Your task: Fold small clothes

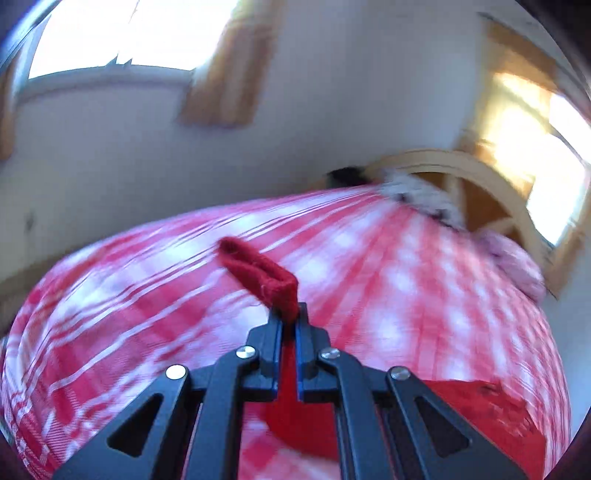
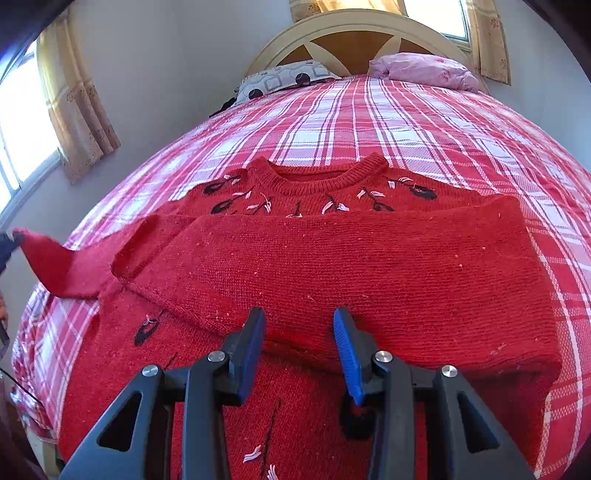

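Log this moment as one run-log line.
left gripper: shut on sleeve cuff, lifted | right gripper: open over red sweater | other sleeve folded across chest | surface: plaid bedspread

Plaid bedspread (image 2: 406, 122), pillows (image 2: 424, 70), headboard (image 2: 354, 33).

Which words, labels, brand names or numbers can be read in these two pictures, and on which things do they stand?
None can be read.
The red knitted sweater bears only embroidered black and white flower motifs, no letters.
The red and white checked bedspread, the grey patterned pillow and the black tongs with blue pads show no text.
The left wrist view is motion-blurred.
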### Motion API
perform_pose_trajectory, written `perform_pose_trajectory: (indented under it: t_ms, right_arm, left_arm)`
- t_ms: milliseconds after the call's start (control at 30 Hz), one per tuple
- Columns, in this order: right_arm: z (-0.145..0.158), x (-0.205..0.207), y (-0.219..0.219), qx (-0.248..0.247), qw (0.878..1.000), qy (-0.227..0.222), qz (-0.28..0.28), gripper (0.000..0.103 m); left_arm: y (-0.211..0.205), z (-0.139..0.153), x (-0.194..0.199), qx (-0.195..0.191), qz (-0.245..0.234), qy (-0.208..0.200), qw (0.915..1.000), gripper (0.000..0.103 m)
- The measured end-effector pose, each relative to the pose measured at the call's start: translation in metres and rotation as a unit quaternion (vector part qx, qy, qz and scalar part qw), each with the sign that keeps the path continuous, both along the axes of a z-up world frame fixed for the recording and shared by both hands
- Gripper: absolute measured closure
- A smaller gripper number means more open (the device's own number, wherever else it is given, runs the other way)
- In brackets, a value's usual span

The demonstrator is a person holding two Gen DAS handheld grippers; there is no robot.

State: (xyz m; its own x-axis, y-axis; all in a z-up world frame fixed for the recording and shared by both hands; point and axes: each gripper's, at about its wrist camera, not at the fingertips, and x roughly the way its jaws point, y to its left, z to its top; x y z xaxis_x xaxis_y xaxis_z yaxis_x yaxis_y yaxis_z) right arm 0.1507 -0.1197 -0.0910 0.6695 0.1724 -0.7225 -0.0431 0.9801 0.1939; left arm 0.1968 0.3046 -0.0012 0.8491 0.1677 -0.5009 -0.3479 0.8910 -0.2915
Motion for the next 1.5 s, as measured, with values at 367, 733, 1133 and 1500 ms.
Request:
perform_pose_trajectory:
  t_ms: [367, 733, 1133, 1500]
  right_arm:
    - [0.019, -0.036, -0.050, 0.090, 0.994, -0.020, -0.065, 0.063]
    - [0.014, -0.048, -0.074, 0.141, 0.987, -0.001, -0.080, 0.062]
    - [0.001, 0.031, 0.010, 0.147, 0.989, 0.033, 0.006, 0.033]
    - [0.017, 0.044, 0.062, 0.014, 0.998, 0.018, 0.056, 0.092]
  left_arm:
    - [-0.248, 0.004, -0.003, 0.059, -0.265, -0.032, 0.9619, 0.097]
    - [-0.314, -0.083, -0.034, 0.114, -0.378, 0.112, 0.9119, 0.069]
    - [-0.225, -0.093, -0.066, 0.052, -0.256, 0.116, 0.9582, 0.026]
    - [-0.222, -0.111, -0.061, 0.030, -0.228, 0.134, 0.9639, 0.026]
